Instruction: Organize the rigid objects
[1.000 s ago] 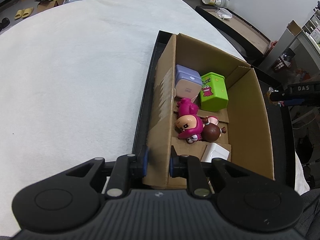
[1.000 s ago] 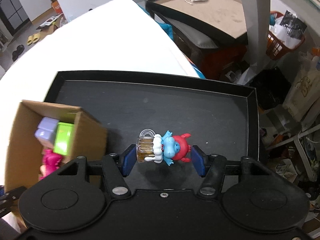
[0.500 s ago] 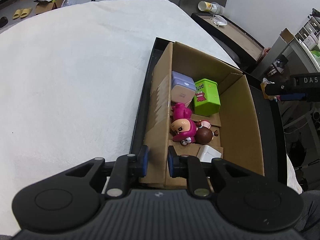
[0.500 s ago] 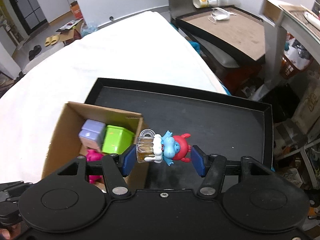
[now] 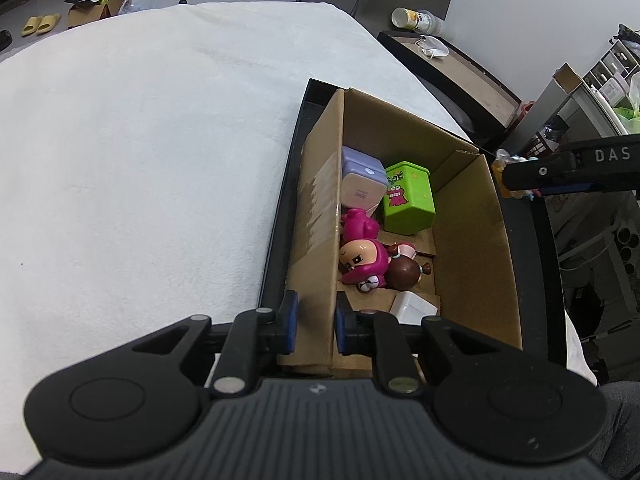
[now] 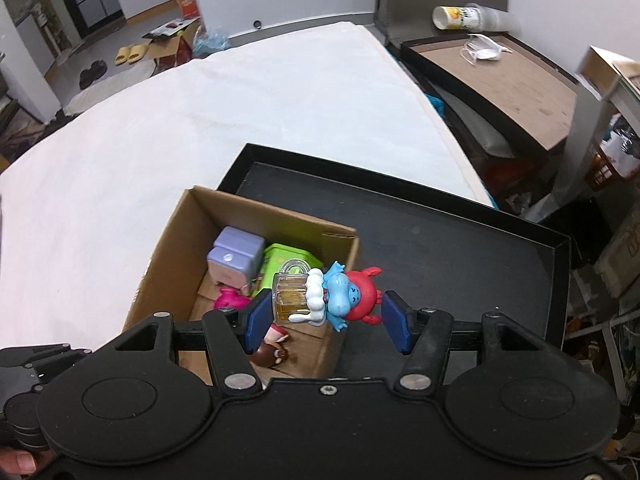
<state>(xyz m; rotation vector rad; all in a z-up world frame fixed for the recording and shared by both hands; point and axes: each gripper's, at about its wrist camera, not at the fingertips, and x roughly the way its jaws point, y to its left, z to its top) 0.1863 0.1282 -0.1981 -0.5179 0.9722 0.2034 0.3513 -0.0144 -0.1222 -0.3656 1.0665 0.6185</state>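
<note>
- Left wrist view: your left gripper [image 5: 314,322] is clamped on the near left wall of the cardboard box [image 5: 472,240], one pad outside the wall and one inside.
- The box stands in the black tray [image 5: 280,216], its left wall just beside the tray's left rim. That rim lies on the white cloth [image 5: 140,160], which runs bare to the left and far sides.
- Inside the box, the purple case [image 5: 362,182] and the green tin [image 5: 408,198] stand at the far end, touching. The pink figure [image 5: 360,258] and the brown-headed figure [image 5: 404,274] lie near the left wall. A white block [image 5: 414,306] sits at the near end.
- The box floor along the right wall is bare cardboard.
- At the right edge, your right gripper [image 5: 516,180] hangs above the box's far right corner, with the toy partly visible at its tip.
- Right wrist view: your right gripper [image 6: 326,316] grips the blue-and-red figure with the mug [image 6: 324,300] crosswise. The left pad presses on the mug. The right pad meets the red end.
- The toy hangs over the right wall of the box [image 6: 168,264], clear of the rim.
- To the right of the box, the tray floor [image 6: 460,248] is bare up to its raised rim.
</note>
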